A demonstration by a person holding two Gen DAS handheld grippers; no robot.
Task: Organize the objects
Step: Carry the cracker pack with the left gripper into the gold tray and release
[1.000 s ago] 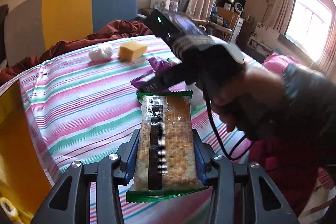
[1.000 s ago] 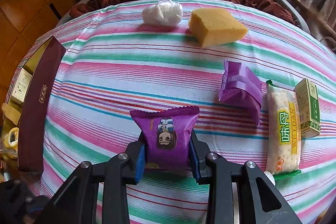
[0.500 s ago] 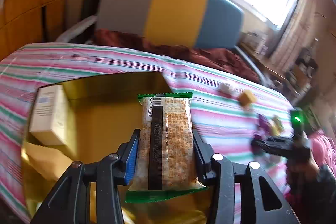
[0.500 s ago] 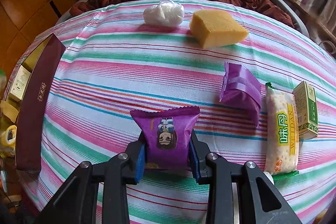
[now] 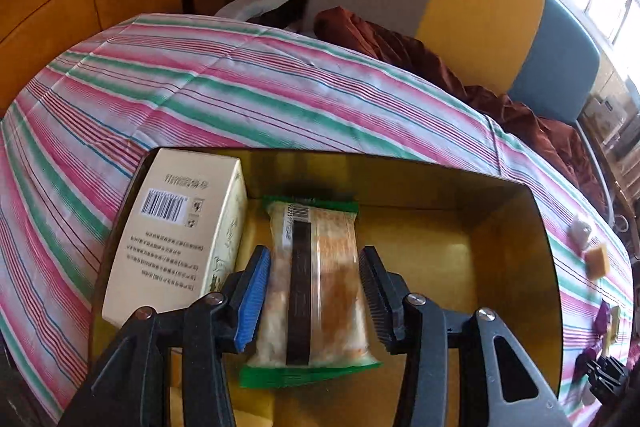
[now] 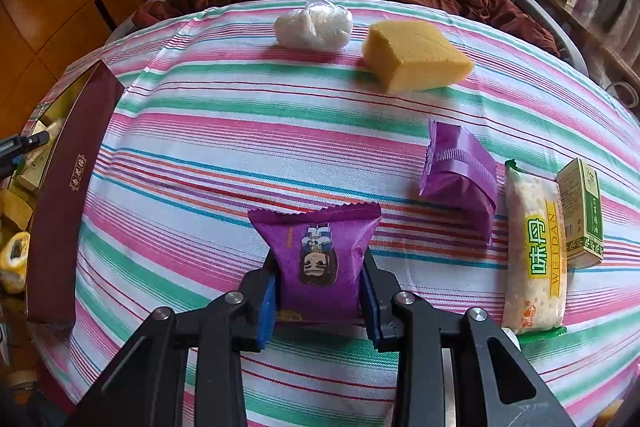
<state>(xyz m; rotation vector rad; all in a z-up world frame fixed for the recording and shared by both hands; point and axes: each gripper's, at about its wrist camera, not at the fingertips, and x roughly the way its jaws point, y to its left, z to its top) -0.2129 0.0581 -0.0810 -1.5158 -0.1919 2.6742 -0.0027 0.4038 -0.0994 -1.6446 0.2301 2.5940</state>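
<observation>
Cracker packet [image 5: 316, 283] lengthwise between jaws, barcode end forward — over gold box [image 5: 516, 267].

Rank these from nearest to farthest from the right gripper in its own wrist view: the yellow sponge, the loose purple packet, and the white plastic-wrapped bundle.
From the right gripper:
1. Loose purple packet, ahead and to the right.
2. Yellow sponge, farther back on the right.
3. White bundle, at the far edge, near centre.
</observation>
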